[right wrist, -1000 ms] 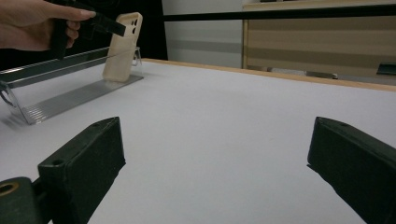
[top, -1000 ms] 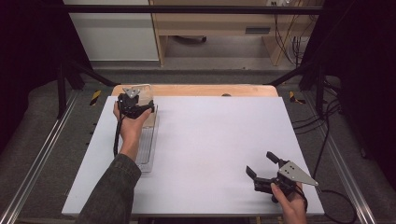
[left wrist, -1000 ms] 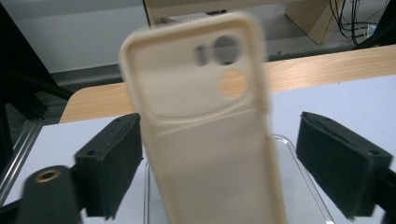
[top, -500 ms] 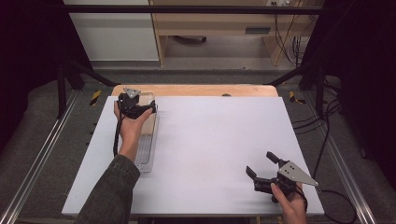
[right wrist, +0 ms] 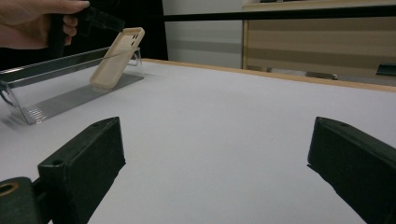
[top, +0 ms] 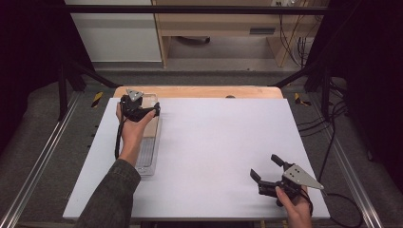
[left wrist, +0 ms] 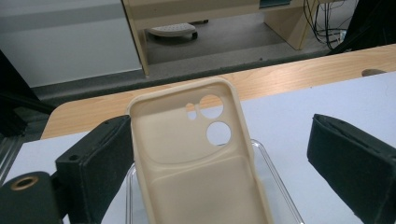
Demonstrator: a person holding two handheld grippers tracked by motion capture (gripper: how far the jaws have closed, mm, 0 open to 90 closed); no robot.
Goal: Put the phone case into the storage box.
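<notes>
A beige phone case [left wrist: 196, 158] leans tilted in a clear plastic tray [top: 147, 156] at the table's far left, its camera holes at the top. My left gripper [top: 141, 111] hangs over the tray's far end. Its jaws have just been opening, and the case stands between them: the left jaw is beside the case's edge, the right jaw well apart from it. In the right gripper view the case [right wrist: 116, 58] rests against the tray [right wrist: 56, 100] under the other hand. My right gripper [top: 264, 166] lies low near the front right corner, open, with nothing between its jaws.
A white board [top: 223, 137] covers the wooden table [top: 199, 91], whose far edge shows beyond it. Metal rails [top: 38, 161] run along both sides. Cables [top: 328, 142] trail off the right side. Cabinets stand on the floor behind.
</notes>
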